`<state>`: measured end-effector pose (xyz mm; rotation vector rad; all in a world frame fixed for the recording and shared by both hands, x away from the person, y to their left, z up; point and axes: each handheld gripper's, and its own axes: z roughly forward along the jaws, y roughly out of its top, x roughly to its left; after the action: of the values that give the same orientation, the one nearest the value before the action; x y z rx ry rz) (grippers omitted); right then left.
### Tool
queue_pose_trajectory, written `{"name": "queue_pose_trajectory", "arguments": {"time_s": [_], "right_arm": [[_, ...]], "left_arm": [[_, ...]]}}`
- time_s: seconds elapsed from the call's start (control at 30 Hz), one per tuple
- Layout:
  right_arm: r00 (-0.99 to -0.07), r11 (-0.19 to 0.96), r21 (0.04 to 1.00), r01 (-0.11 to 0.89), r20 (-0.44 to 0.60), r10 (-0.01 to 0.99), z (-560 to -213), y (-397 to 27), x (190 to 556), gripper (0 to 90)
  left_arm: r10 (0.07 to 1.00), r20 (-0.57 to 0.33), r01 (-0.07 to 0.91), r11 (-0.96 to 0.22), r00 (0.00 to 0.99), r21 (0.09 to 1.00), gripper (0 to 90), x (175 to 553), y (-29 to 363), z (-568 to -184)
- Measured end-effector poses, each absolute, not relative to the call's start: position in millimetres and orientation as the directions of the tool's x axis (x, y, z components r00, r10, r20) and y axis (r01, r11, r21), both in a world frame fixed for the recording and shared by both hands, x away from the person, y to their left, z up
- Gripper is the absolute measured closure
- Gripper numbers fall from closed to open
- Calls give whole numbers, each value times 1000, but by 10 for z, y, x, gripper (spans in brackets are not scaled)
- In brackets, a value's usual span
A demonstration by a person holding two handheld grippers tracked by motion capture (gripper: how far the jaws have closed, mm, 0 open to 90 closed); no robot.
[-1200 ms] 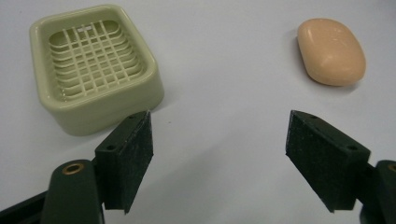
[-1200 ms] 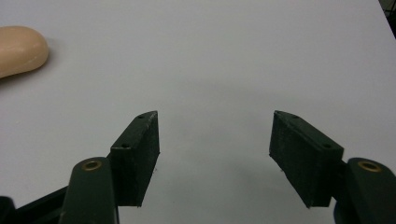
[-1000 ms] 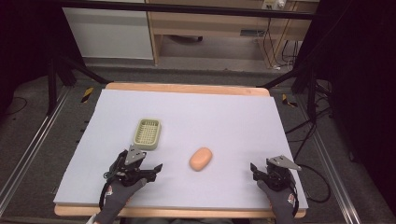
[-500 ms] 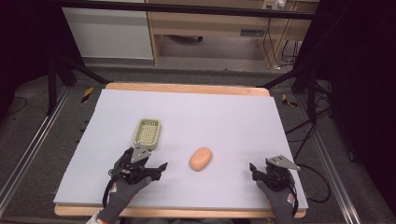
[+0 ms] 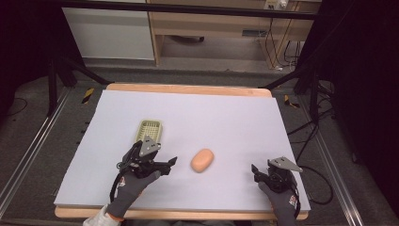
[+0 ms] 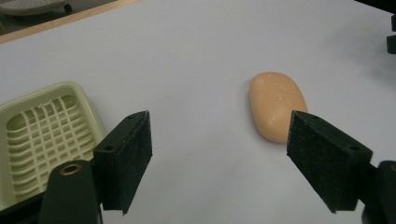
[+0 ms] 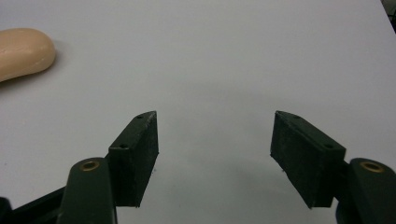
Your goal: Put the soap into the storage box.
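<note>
**A smooth soap bar waiting to slip**

From the high view, the soap [image 5: 202, 160] is lying loose near the middle of the tabletop [image 5: 226, 113], just ahead of the left hand-held gripper [image 5: 170, 163], whose jaws are standing wide and empty. The soap dish [image 5: 149, 130] is sitting just beyond that gripper. The right hand-held gripper [image 5: 254, 170] is resting well apart to the right, also gaping and holding nothing.

In the left gripper view, the soap [image 6: 277, 105] is lying closer to the right-side jaw than to the middle of the gap, with the dish [image 6: 44, 135] at the left. A closing pinch from this offset is likely pushing the rounded bar sideways rather than trapping it.

In the right gripper view, the soap [image 7: 23, 52] is sitting far off at the left edge, so this gripper is offering no support if the bar is skidding.
</note>
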<state>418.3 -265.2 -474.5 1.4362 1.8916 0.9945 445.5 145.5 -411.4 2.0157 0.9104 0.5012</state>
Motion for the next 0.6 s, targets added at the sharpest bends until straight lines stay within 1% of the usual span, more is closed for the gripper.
{"name": "queue_pose_trajectory", "arguments": {"time_s": [0.6], "right_arm": [[-269, 150, 823, 548, 3, 963, -4745, -2654, 4184, 321]], "left_arm": [[733, 3, 423, -395, 680, 816, 215, 4575, 1168, -4152]]}}
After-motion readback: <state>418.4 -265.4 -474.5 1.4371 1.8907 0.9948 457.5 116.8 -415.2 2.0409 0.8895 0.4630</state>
